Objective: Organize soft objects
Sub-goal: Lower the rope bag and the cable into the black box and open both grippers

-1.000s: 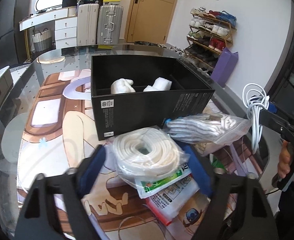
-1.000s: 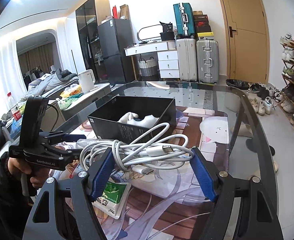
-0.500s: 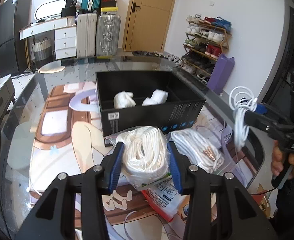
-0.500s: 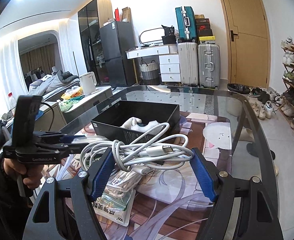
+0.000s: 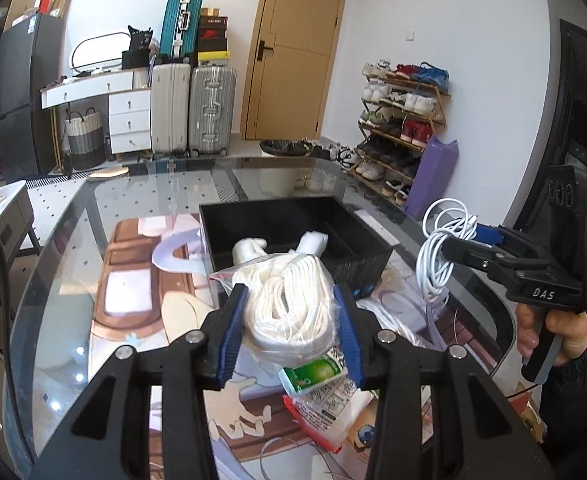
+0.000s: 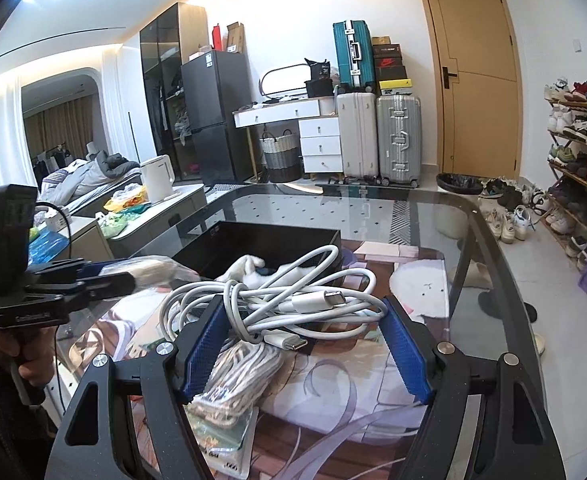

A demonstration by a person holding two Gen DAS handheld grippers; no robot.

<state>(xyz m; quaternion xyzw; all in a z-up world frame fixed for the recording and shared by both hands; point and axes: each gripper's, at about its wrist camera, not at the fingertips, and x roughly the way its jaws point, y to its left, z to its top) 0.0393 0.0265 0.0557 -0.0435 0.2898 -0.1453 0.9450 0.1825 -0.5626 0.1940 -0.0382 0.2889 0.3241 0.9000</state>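
My left gripper [image 5: 291, 326] is shut on a clear bag of coiled white rope [image 5: 289, 304] and holds it above the table, just in front of the black box [image 5: 357, 236]. The box holds two white soft bundles [image 5: 249, 248]. My right gripper [image 6: 305, 340] is shut on a bundle of white USB cable [image 6: 293, 300] and holds it up to the right of the box [image 6: 221, 248]. The right gripper also shows in the left wrist view [image 5: 469, 246], the left gripper in the right wrist view [image 6: 89, 276].
On the printed mat over the glass table [image 5: 73, 264] lie a second bag of white cord [image 6: 233, 376], a green-and-white packet [image 5: 313, 372] and a red-edged packet [image 5: 329, 412]. The table edge [image 6: 505, 264] curves at the right. Suitcases and a shoe rack stand beyond.
My left gripper closed on the rope bag and lifted it off the table toward the box. My right gripper rose a little, still holding the cable.
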